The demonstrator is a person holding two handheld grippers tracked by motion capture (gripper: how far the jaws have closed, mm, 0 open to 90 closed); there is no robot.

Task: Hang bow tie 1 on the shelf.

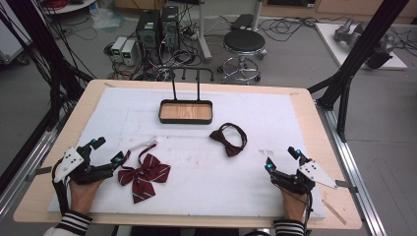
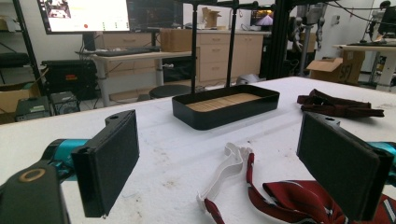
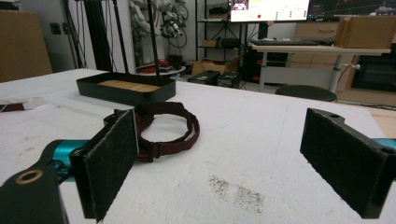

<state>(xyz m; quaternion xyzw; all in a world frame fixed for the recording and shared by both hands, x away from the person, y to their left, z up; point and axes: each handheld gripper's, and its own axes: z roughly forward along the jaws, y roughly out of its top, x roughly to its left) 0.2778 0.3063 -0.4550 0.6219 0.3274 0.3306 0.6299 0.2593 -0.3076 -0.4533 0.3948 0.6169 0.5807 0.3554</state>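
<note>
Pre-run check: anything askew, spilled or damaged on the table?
Nothing damaged or spilled. The white mat has faint dark smudges near the right gripper. Both bow ties, the red and the dark, lie loose with straps sprawled, outside the tray. The left gripper is open beside the red one.

We note a light wooden table point(image 1: 306, 105) topped by a white foam mat point(image 1: 196, 167). On the mat: a black tray point(image 1: 186, 111) with wood-lined floor at the far centre, a dark maroon bow tie point(image 1: 228, 138) right of centre, and a red striped bow tie point(image 1: 144, 171) at near left, its white strap point(image 2: 226, 173) trailing off.
</note>
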